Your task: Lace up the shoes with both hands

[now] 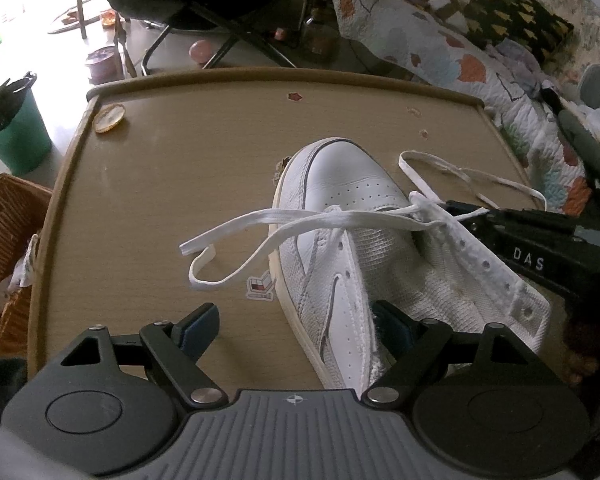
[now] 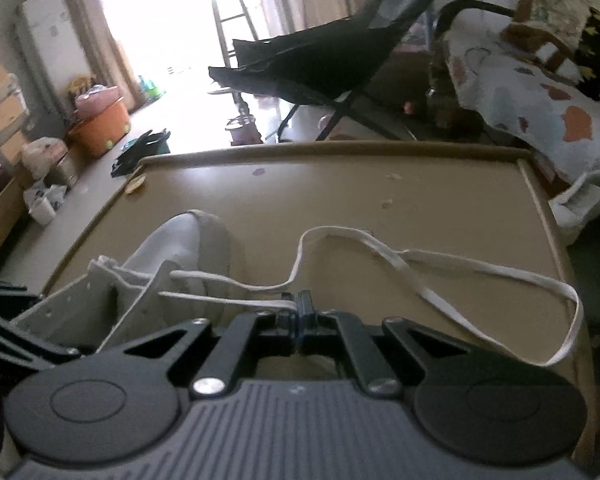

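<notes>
While lacing, keep worktop (image 1: 160, 184) slack tidy. Shoe (image 1: 340, 216) lying mid-worktop, toe away, only lowest eyelets threaded. Left gripper (image 1: 296, 326) spread astride shoe's side; steady it there. Right gripper (image 2: 300, 306) pinching lace (image 2: 480, 270); pull straight, untwisted.

The only readable lettering is "DAS", in white capitals on the black body of the right gripper (image 1: 466, 210), just to the right of the white sneaker (image 1: 340, 240) in the left wrist view. A small sticker (image 1: 259, 289) lies beside the sneaker's sole; its print is illegible.
</notes>
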The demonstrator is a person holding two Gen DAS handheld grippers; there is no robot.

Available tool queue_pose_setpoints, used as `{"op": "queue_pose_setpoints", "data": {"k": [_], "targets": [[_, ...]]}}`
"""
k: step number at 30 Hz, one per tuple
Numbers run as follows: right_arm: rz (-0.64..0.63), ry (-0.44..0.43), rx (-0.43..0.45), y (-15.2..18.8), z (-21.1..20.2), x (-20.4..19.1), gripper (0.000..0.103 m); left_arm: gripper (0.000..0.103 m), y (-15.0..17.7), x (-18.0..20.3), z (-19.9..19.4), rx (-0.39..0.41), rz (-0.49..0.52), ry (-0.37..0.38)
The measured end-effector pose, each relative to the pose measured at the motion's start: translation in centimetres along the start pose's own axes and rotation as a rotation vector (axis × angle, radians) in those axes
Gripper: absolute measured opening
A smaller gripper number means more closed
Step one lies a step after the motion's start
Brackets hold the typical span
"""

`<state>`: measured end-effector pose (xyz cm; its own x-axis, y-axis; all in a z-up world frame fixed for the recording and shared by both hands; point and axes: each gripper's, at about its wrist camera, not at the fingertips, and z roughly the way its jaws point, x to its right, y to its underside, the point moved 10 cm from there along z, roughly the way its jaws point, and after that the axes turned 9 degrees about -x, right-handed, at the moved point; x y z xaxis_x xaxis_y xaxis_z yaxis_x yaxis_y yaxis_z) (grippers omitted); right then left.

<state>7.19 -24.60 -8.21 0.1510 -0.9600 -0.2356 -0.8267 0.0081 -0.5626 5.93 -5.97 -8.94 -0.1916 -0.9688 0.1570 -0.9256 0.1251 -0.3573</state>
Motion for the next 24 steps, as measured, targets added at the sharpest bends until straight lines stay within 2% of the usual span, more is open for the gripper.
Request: {"op": "queue_pose_setpoints", "data": {"k": [6,10,24], "targets": [[0.082,0.040,-0.002,0.0,0.2,1.5,0.001,0.086,0.0,0.1,0.0,0.000,0.001,-0.002],[0.146,0.033,-0.009,0.0,0.2,2.7,0.001,0.086,0.0,0.0,0.0,0.000,0.001,-0.002],[0.162,0.062,-0.003,0.1,-0.6,3.8,0.001,0.086,0.1,0.0,0.1,0.004,-0.005,0.002]]}}
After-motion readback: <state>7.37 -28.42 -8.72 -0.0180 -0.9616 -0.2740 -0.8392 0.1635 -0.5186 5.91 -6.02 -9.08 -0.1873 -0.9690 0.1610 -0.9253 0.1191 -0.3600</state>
